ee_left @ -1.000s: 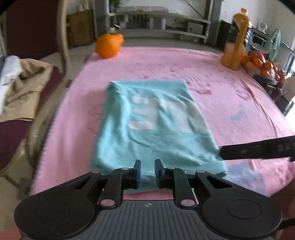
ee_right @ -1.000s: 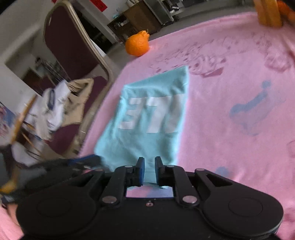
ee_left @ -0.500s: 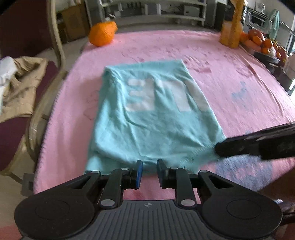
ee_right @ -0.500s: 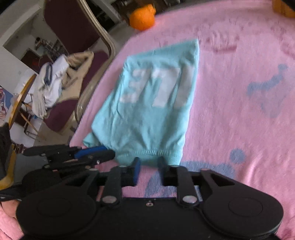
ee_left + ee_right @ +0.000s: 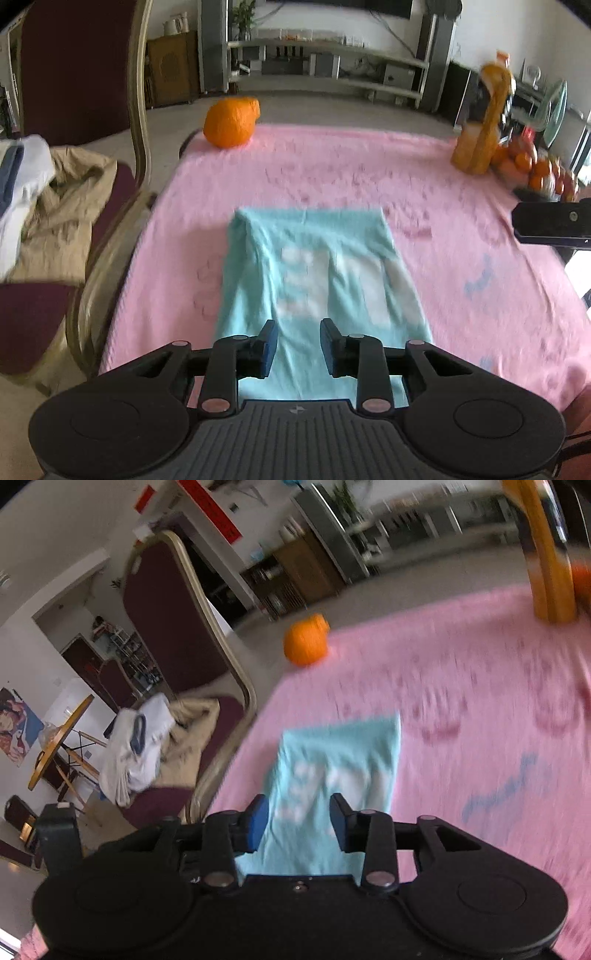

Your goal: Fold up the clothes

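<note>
On the pink blanket [image 5: 461, 206] lies the teal garment [image 5: 317, 280], a narrow strip with its near hem under both tools. Left gripper [image 5: 298, 349] and right gripper [image 5: 298, 821] hover above it, jaws apart, holding nothing. By appearance a lengthwise fold is in hand; next likely calls for pinching the near hem.

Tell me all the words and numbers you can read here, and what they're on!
None can be read for sure.
Teal shirt: big white block shapes, too blurred to read.
Red banners on the wall: no readable writing.
Orange bottle: label too blurred.
Poster on the far wall: a picture, no words visible.
Left tongs: a small logo mark only, no letters.
</note>
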Motion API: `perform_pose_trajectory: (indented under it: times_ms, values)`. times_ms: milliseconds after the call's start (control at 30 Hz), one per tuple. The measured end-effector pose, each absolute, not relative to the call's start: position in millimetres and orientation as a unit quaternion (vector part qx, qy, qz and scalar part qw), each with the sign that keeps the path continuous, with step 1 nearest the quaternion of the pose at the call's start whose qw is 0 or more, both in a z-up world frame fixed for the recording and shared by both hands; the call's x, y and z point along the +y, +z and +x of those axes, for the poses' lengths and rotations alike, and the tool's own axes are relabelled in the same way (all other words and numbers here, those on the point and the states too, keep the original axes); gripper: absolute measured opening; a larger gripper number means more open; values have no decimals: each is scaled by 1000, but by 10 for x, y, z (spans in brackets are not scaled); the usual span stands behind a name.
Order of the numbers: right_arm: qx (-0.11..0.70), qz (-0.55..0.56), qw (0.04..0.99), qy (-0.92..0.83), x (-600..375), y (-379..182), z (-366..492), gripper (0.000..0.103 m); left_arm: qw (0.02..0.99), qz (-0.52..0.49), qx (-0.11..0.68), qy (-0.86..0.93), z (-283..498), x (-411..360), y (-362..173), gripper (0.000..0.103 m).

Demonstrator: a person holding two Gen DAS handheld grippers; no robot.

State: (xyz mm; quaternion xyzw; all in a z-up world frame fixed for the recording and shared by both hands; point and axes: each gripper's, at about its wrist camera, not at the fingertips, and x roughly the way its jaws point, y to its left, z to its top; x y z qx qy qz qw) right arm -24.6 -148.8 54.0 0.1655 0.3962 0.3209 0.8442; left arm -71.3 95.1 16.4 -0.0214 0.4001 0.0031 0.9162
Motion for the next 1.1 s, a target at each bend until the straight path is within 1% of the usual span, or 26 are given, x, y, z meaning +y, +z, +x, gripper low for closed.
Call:
perform_pose_trajectory:
  times_ms: [33,100,167,200,267,333,400,500,567,633,700,833,967,1033,1100]
  values:
    - [389,154,850,321,-1474,614,-191,37,918,-20,396,3,-661,985,218,33]
    - [373,131,861,321,-1446,761,-79,39,920,-15,393,14,-535,1052,320,33]
    - [364,117,867,319,-1414,784,20,40,918,-20,395,18,-433,1118,345,36]
    - [359,110,870,318,-1398,794,69,41,917,-23,397,25,-407,1149,310,41]
    - [377,128,865,306,-1421,560,145,44,912,-35,406,43,-357,1226,183,41]
    - [395,145,858,294,-1445,325,221,48,895,-66,437,58,-304,1346,14,41]
    - [413,161,851,282,-1468,91,297,48,879,-92,461,74,-264,1456,-85,42]
    - [463,195,828,250,-1538,-230,415,48,883,-113,447,84,-243,1600,-65,53]
    - [474,213,817,249,-1574,-301,468,49,875,-138,458,73,-140,1707,-102,53]
    - [481,231,810,244,-1602,-373,511,53,861,-179,472,60,-30,1834,-178,53]
    - [490,252,800,239,-1623,-460,553,53,848,-210,484,49,57,1914,-259,53]
    - [505,280,781,239,-1620,-614,632,53,839,-226,493,45,134,1928,-347,55]
    - [509,285,776,242,-1595,-693,737,51,833,-239,499,12,200,1992,-431,56]
    - [509,291,774,239,-1609,-732,782,43,835,-235,498,16,218,2020,-469,55]
    - [511,302,769,238,-1623,-768,819,40,835,-243,494,9,229,2051,-495,55]
